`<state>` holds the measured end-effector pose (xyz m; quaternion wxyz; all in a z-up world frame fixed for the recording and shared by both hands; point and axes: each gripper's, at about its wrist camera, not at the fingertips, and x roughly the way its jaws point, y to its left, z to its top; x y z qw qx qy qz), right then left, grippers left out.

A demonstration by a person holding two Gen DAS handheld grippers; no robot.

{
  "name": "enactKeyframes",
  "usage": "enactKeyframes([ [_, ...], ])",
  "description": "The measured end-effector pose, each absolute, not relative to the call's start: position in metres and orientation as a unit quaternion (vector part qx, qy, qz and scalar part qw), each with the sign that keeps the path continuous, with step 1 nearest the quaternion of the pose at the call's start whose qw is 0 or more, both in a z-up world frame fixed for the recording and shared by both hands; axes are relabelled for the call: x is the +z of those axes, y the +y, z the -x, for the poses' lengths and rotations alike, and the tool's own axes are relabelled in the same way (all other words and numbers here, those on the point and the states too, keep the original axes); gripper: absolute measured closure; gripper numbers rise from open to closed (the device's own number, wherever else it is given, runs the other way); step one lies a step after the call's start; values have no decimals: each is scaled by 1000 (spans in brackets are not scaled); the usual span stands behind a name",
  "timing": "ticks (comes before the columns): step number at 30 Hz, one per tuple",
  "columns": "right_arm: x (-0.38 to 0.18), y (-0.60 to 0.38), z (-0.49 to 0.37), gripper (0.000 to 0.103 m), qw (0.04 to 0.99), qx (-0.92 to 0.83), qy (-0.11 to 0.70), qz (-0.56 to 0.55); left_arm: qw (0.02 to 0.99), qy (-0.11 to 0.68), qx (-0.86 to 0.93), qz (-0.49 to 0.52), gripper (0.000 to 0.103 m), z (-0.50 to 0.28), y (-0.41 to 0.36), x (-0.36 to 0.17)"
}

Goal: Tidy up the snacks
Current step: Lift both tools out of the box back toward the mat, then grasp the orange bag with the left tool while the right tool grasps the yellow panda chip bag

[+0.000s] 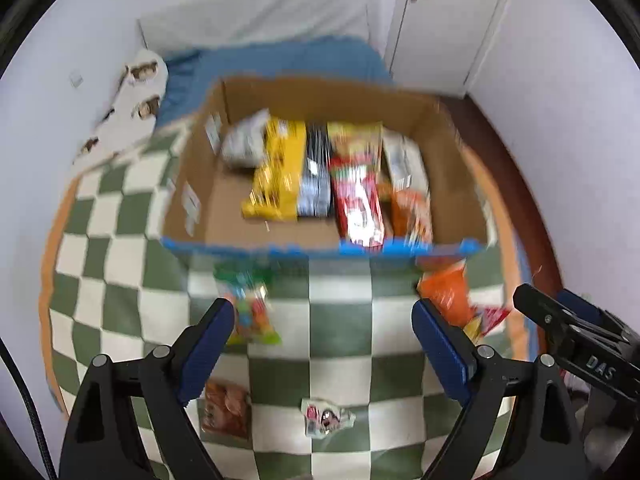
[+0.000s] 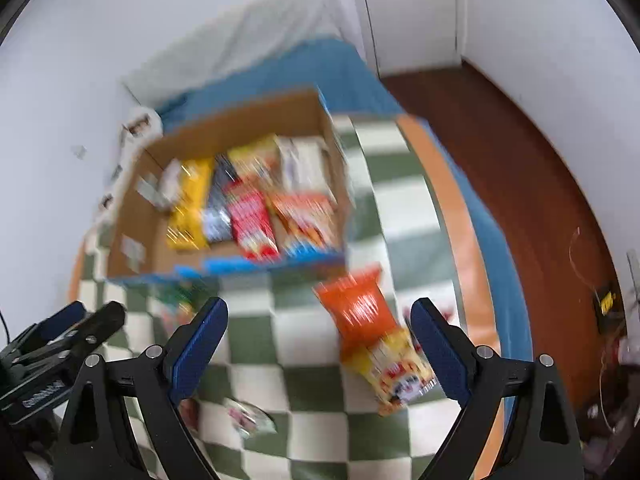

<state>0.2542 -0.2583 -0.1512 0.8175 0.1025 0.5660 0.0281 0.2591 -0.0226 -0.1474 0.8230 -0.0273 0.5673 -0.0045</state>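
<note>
An open cardboard box (image 1: 448, 168) with a blue front edge stands on a green-and-white checked blanket; it holds several snack packs, among them a yellow one (image 1: 276, 172) and a red one (image 1: 356, 192). The box also shows in the right wrist view (image 2: 136, 208). My left gripper (image 1: 322, 340) is open and empty above the blanket. A green candy bag (image 1: 250, 308) lies by its left finger; an orange-yellow bag (image 1: 452, 296) by its right. My right gripper (image 2: 318, 340) is open and empty, with the orange-yellow bag (image 2: 368, 328) between its fingers below.
A brown snack pack (image 1: 226, 408) and a small white pack (image 1: 326, 416) lie on the blanket (image 1: 340, 320) near me. A blue bedsheet and pillow (image 1: 136, 96) lie behind the box. White walls, a door (image 1: 452, 20) and a wooden floor (image 2: 520, 168) are to the right.
</note>
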Motion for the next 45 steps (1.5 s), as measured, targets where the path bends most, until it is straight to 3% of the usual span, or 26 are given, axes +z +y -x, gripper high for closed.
enactKeyframes([
  [9,-300,-276,-246,8,722,68,688,-2,753,658,-12,-9,12,-269,-65,-253],
  [11,-324,-280,-245,18,706,66,706,2,742,670,-16,-7,12,-272,-73,-264],
  [12,-333,-284,-243,29,700,65,711,-5,735,677,-22,1,12,-274,-78,-269],
  [16,-331,-305,-228,39,712,32,700,-47,730,681,-41,17,12,-279,-100,-270],
  [27,-317,-390,-176,39,724,-105,661,-166,692,711,-32,119,12,-312,-171,-312],
  [33,-317,-392,-178,39,728,-121,655,-162,715,694,4,81,13,-318,-196,-331],
  [35,-317,-390,-179,39,727,-122,657,-159,724,686,-1,69,40,-314,-200,-332],
  [40,-319,-381,-184,39,722,-106,667,-153,731,681,-33,17,50,-289,-200,-329],
  [45,-321,-357,-180,39,709,-75,685,-149,720,691,-55,-11,51,-256,-179,-330],
])
